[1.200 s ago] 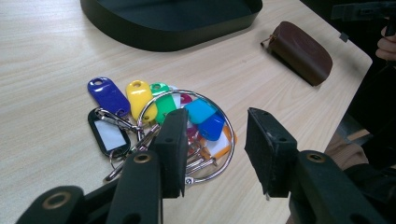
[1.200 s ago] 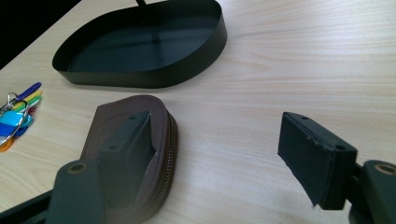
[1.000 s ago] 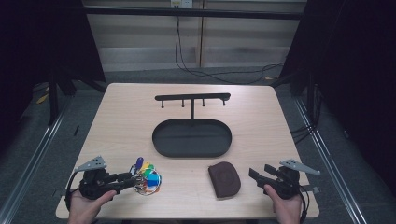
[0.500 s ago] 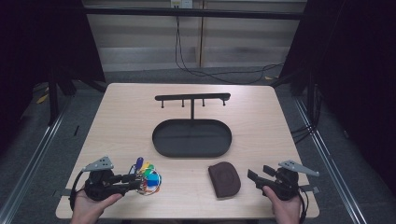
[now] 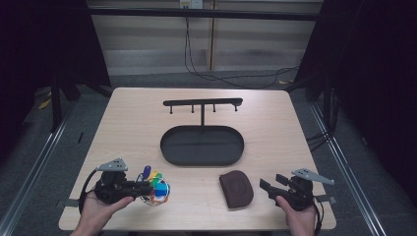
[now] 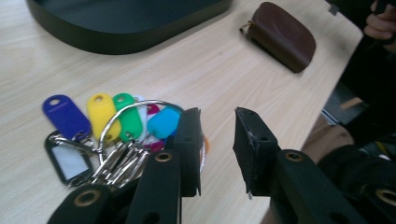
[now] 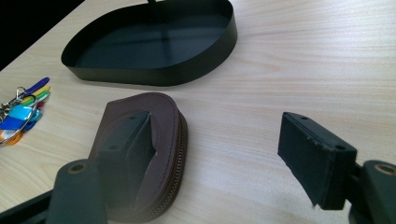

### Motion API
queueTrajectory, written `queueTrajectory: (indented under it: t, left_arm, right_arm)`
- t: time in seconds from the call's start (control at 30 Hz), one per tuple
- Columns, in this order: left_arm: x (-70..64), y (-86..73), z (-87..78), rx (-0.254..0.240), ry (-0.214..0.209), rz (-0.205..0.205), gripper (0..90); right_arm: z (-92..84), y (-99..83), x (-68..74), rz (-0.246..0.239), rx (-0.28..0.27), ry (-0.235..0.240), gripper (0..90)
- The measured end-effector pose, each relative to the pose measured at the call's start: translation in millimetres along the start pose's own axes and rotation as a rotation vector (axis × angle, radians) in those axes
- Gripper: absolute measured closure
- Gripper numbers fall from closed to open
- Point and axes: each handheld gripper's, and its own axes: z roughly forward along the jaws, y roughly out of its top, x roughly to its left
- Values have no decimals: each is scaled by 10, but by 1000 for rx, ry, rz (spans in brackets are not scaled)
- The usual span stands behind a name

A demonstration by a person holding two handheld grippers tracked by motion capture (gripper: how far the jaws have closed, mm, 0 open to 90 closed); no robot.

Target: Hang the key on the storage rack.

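Left gripper view catches the key bunch's (image 6: 112, 130) blue, yellow, green tags and metal ring, left gripper (image 6: 217, 144) jaws just narrowed beside it, nothing between; right gripper (image 7: 219, 154) gapes wide.

My left gripper (image 5: 140, 188) lies low at the near left of the table (image 5: 128, 123), its tips at the bunch of coloured key tags (image 5: 155, 186); my jaws have just been closing, though I cannot tell from here whether they pinch the bunch. My right gripper (image 5: 268, 187) rests at the near right with jaws apart, pointing at the brown pouch (image 5: 236, 189) just beside it. Beyond sits the black oval tray (image 5: 202, 145) with its hook rail (image 5: 202, 102).
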Motion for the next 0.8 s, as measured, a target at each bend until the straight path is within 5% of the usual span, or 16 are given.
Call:
queueTrajectory:
  t: [0.3,0.8]
  left_arm:
    - [-63,211,294,155,-6,24,742]
    - [-74,235,594,381,21,46,785]
  right_arm:
    - [17,5,1,-1,10,-5,263]
    - [32,7,18,-14,16,-21,258]
